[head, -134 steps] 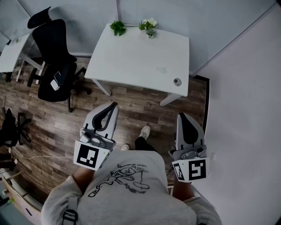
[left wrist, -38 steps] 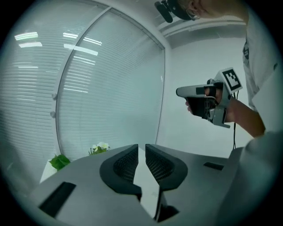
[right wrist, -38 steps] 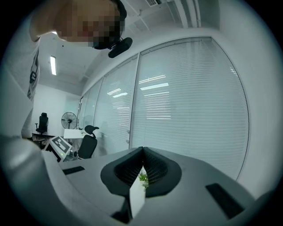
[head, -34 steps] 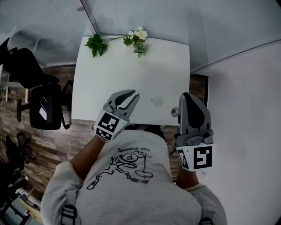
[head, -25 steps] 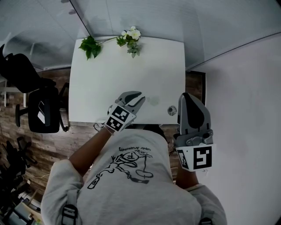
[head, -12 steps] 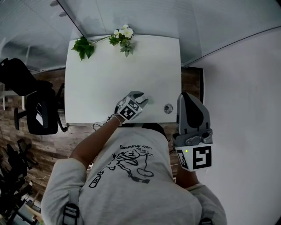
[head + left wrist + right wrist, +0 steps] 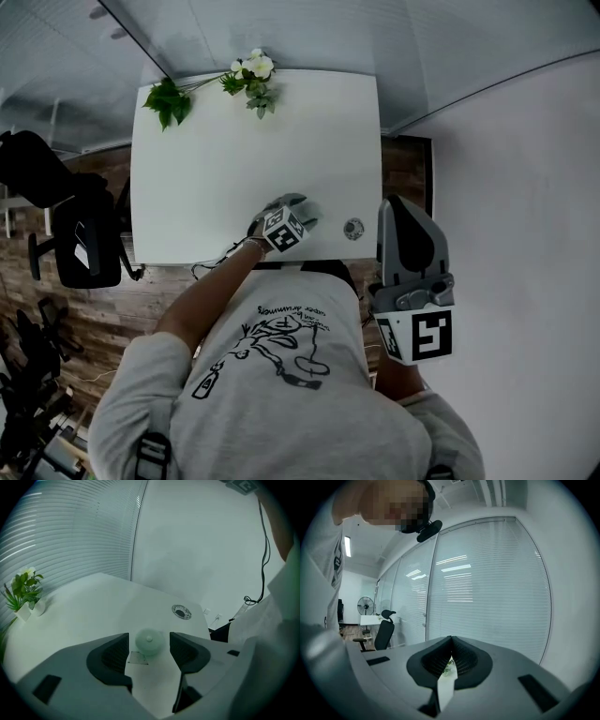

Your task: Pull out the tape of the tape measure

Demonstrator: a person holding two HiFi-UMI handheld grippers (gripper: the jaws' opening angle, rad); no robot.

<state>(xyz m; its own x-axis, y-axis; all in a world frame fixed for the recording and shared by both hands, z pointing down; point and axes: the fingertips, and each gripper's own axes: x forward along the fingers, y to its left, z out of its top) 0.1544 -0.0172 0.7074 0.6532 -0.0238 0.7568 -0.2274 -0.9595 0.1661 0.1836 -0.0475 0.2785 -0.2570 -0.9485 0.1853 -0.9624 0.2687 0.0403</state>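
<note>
A small round pale-green tape measure [image 7: 149, 641] lies on the white table [image 7: 216, 159] near its front edge. In the left gripper view it sits between the two dark pads, with a gap on each side. My left gripper [image 7: 149, 644] is low over the table, its jaws opening, and nothing presses on the case. A small pale square tab [image 7: 138, 657] lies on the table just in front of the case. In the head view the left gripper [image 7: 292, 214] hides the tape measure. My right gripper [image 7: 405, 208] is held up off the table's right corner, shut and empty [image 7: 450, 645].
A round cable grommet [image 7: 353, 228] is set in the table right of the left gripper, also visible as the grommet [image 7: 181, 612]. Potted flowers [image 7: 248, 75] stand at the far edge. A black office chair [image 7: 80, 239] is left of the table. A white wall runs along the right.
My left gripper has travelled right and down to the table's front edge, and its jaws have spread around the tape measure. The right gripper has stayed put.
</note>
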